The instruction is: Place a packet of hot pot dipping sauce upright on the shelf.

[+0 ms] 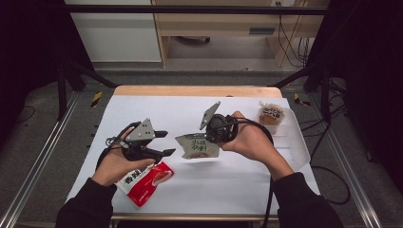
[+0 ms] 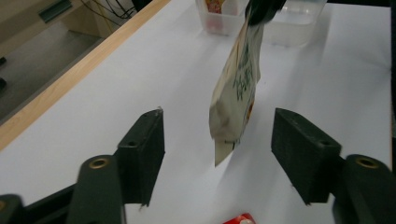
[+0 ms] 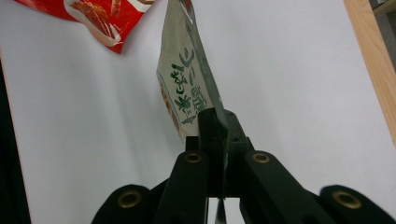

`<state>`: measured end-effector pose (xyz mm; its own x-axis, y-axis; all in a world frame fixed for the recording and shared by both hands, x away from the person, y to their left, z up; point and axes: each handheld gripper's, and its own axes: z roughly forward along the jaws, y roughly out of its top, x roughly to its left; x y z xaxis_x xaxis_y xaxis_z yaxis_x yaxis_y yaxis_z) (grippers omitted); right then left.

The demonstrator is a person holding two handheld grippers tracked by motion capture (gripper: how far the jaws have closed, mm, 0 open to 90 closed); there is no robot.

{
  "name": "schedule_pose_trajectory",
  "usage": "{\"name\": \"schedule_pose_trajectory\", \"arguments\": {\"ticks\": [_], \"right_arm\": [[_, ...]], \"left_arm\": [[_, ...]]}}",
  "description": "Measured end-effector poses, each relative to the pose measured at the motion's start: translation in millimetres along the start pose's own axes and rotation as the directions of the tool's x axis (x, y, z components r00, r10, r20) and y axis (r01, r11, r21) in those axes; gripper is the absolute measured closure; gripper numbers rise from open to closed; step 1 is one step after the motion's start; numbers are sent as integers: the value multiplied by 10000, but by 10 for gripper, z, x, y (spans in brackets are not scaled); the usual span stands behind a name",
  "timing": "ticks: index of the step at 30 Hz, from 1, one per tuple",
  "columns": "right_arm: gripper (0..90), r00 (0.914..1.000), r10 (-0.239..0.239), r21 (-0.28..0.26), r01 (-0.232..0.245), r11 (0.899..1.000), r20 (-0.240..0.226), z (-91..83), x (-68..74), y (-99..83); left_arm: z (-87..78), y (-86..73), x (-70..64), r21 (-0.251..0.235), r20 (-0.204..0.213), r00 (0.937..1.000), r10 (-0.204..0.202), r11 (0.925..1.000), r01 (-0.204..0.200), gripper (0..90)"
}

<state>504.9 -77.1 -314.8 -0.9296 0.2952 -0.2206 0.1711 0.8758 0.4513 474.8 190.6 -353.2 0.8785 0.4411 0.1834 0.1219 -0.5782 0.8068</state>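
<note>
Near the middle of the white-covered table, the right gripper holds a pale snack pouch with green lettering lifted off the surface. Its jaws are pressed together on one edge of the pouch; in the right gripper view the two black jaws meet with the pouch's thin edge pinched between them, and the rest of the pouch extends away from the camera above the white surface. From the left gripper view the same pouch hangs edge-on, its lower corner just above the table, with the right gripper clamping its top at the upper edge of the frame.

The left gripper sits to the left of the pouch, held above the table by the person's left hand. Its jaws stand wide apart and hold nothing; in its own view the pouch appears between the two jaws but farther off, touching neither.

A red snack packet lies flat on the table by the person's left hand, nearer the table's front edge; a corner of it shows at the top left of the right gripper view. Toward the far right of the table stands a clear plastic container, with a wrapped round pastry resting at its far end.
</note>
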Motion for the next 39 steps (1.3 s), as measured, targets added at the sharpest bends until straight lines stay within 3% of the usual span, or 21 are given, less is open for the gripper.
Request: {"name": "schedule_pose_trajectory", "arguments": {"ticks": [4, 14, 20, 28, 35, 39], "right_arm": [[900, 10000, 74, 29, -75, 10000, 62, -58, -53, -3], [900, 9991, 219, -165, -214, 9996, 351, -223, -152, -47], [900, 9984, 275, -442, -253, 9987, 501, -384, -213, -95], [900, 9964, 374, -506, -336, 9982, 761, -543, -296, -149], [900, 9928, 484, -745, -404, 9964, 1096, -734, -338, -200], [900, 9898, 630, -824, -527, 9952, 1277, -838, -351, -269]], "left_arm": [[82, -176, -10, 433, -220, 9996, -169, 9989, 179, 257], [141, -488, 8, 569, -592, 9937, -948, 9935, 981, 139], [131, -645, 32, 884, -1076, 9891, -1006, 9900, 1103, 100], [87, -814, 97, 751, -1369, 9821, -1294, 9872, 1406, 87], [8, -1008, 111, 410, -1668, 9687, -1840, 9803, 1932, 81], [18, -1061, 106, 486, -1740, 9668, -1871, 9790, 1982, 81]]}}
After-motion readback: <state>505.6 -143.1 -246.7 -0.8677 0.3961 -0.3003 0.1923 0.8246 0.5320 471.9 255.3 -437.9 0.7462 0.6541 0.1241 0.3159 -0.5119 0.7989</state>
